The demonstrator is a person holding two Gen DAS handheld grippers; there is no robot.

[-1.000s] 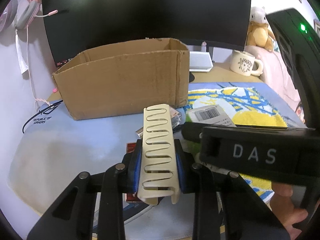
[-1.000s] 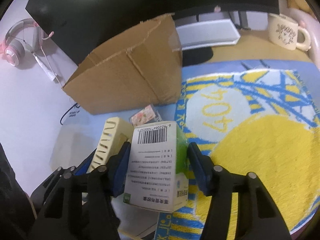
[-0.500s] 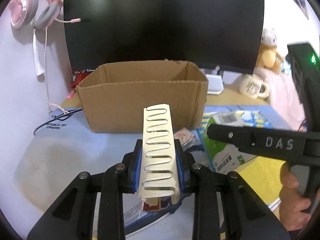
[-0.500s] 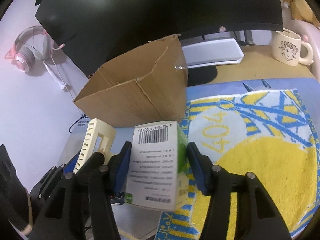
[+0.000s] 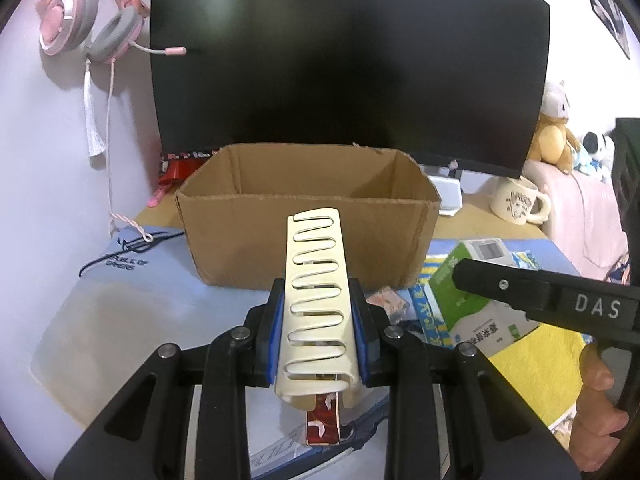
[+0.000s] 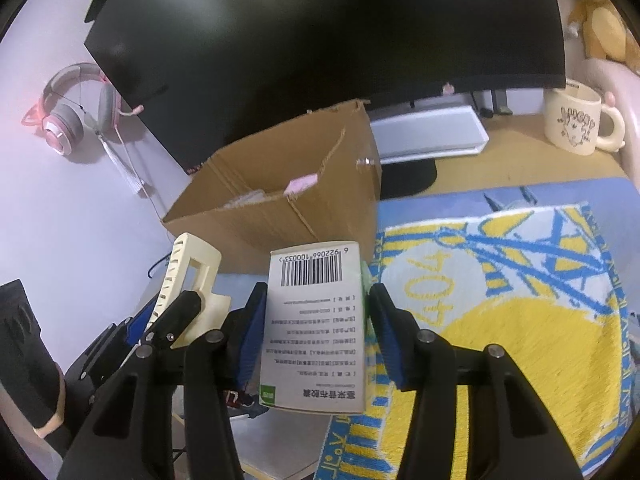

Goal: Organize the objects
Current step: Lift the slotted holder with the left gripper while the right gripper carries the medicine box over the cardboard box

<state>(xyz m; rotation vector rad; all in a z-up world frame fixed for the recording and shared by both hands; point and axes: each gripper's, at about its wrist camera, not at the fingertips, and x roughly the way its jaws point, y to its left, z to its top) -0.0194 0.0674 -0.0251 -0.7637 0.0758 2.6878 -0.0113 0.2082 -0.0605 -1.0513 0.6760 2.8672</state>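
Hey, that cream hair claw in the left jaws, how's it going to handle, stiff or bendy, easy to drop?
The cream hair claw looks like rigid plastic, probably light. Its slotted back may flex or crack if squeezed hard. The left gripper clamps its smooth sides, so it could slip or pivot.

A home gaming corner in a bedroom: a wide dark monitor (image 5: 348,64) fills the back of the tabletop (image 5: 480,204), a pink cat-ear headset (image 5: 88,20) hangs on the wall, a cartoon mug (image 6: 576,124) stands beside plush toys (image 5: 554,128), and a gaming mouse mat (image 5: 132,280) covers the surface.
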